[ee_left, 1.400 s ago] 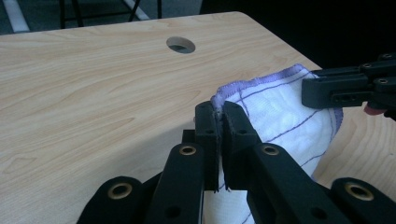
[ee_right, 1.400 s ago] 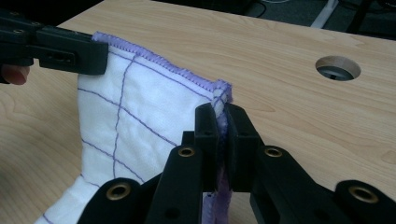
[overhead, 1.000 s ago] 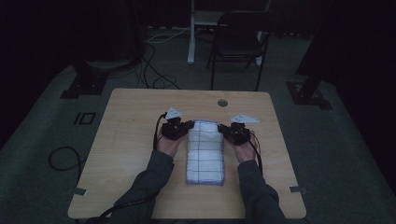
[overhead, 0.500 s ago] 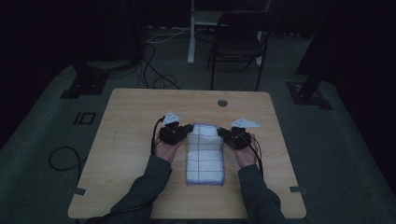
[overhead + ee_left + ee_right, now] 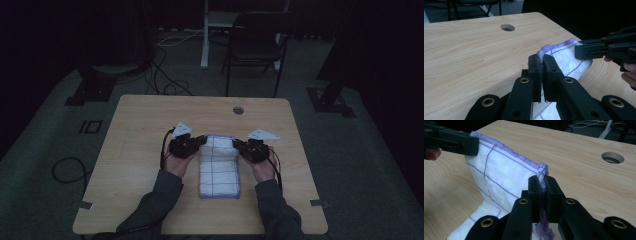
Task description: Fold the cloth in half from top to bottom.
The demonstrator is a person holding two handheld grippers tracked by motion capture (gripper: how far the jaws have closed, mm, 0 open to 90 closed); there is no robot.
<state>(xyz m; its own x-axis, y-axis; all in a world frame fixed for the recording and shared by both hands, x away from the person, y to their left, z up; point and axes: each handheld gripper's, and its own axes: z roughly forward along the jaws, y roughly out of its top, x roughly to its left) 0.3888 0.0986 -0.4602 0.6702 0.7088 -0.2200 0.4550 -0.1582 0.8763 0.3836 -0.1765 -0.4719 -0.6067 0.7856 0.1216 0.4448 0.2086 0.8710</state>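
A white cloth (image 5: 219, 165) with purple grid lines and a purple hem lies folded lengthwise in the middle of the wooden table (image 5: 145, 120). My left gripper (image 5: 202, 141) is shut on the cloth's far left corner, and its own view shows the hem pinched between the jaws (image 5: 541, 62). My right gripper (image 5: 237, 145) is shut on the far right corner, the hem caught between its jaws (image 5: 543, 181). The far edge of the cloth (image 5: 504, 167) is lifted a little off the table and stretched between both grippers. Each gripper view also shows the other gripper farther off.
A round cable hole (image 5: 238, 110) sits in the table near its far edge. A dark chair (image 5: 260, 45) and a white post (image 5: 205, 35) stand beyond the table. Cables (image 5: 170, 85) run over the floor. Bare tabletop lies left and right of the cloth.
Both grippers have stayed where they were on the cloth's far corners. The cloth looks much the same.
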